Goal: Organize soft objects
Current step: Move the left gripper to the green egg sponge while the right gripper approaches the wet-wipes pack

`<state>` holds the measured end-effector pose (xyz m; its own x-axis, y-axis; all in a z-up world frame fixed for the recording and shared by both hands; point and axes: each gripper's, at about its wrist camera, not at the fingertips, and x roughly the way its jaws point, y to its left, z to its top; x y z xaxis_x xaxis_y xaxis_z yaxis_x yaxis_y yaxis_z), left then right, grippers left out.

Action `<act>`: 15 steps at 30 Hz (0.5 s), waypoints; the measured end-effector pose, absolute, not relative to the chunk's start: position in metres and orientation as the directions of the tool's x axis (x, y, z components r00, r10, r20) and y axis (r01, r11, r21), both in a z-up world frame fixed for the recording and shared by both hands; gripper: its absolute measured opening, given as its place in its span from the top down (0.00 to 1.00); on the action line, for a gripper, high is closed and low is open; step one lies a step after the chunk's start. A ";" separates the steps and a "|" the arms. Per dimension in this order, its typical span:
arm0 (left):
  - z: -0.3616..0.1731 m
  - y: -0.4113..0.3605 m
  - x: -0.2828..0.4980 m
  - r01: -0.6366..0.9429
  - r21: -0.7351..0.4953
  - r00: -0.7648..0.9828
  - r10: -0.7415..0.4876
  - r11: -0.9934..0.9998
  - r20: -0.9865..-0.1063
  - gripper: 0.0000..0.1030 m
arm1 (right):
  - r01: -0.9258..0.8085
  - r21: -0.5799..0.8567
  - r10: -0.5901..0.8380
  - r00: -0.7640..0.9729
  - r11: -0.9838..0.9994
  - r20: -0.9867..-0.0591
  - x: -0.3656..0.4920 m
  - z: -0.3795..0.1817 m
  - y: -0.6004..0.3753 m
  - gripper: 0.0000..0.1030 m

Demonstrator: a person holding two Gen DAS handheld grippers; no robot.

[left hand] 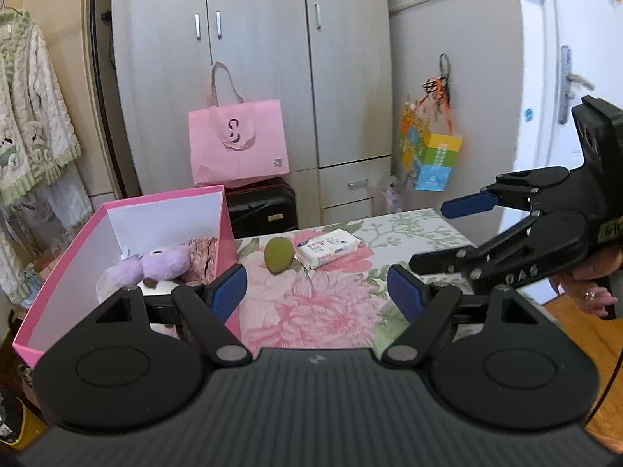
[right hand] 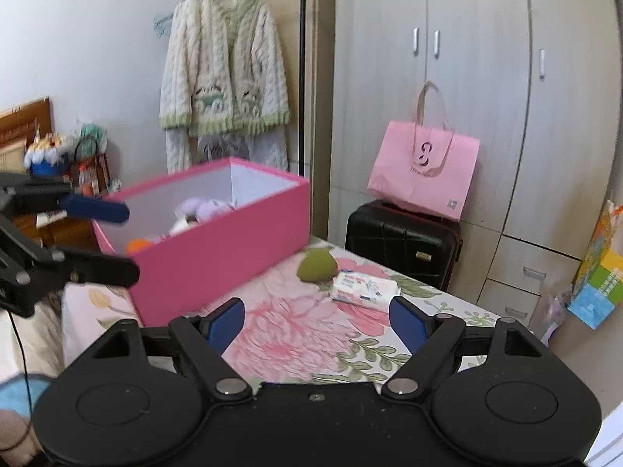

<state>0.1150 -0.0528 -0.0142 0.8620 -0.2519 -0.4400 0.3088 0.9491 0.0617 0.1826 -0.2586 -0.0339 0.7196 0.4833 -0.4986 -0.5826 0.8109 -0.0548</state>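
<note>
A green pear-shaped soft toy [left hand: 278, 255] [right hand: 317, 266] lies on the floral-covered surface [left hand: 331, 311] [right hand: 296, 334], with a white pack of wipes [left hand: 327, 249] [right hand: 364, 290] beside it on the right. To their left stands an open pink box [left hand: 227, 233] [right hand: 218, 249] that holds a purple plush [left hand: 155, 266] [right hand: 202, 208] and other soft items. My left gripper [left hand: 317, 294] [right hand: 117, 239] is open and empty, near the box's corner. My right gripper [right hand: 317, 323] [left hand: 444, 233] is also open and empty, short of the toy and the wipes.
A black suitcase [left hand: 261, 210] [right hand: 401, 241] with a pink tote bag [left hand: 237, 140] [right hand: 424, 171] on it stands behind the surface, against grey wardrobes. A knitted cardigan [right hand: 222, 66] hangs at the left. A colourful bag [left hand: 432, 155] hangs on the right wall.
</note>
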 end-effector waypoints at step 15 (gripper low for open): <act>-0.050 -0.101 0.226 0.205 0.003 0.828 -0.171 0.979 -0.533 0.34 | -0.655 -0.081 0.530 0.673 0.752 -0.515 0.277 -0.097 -0.255 0.13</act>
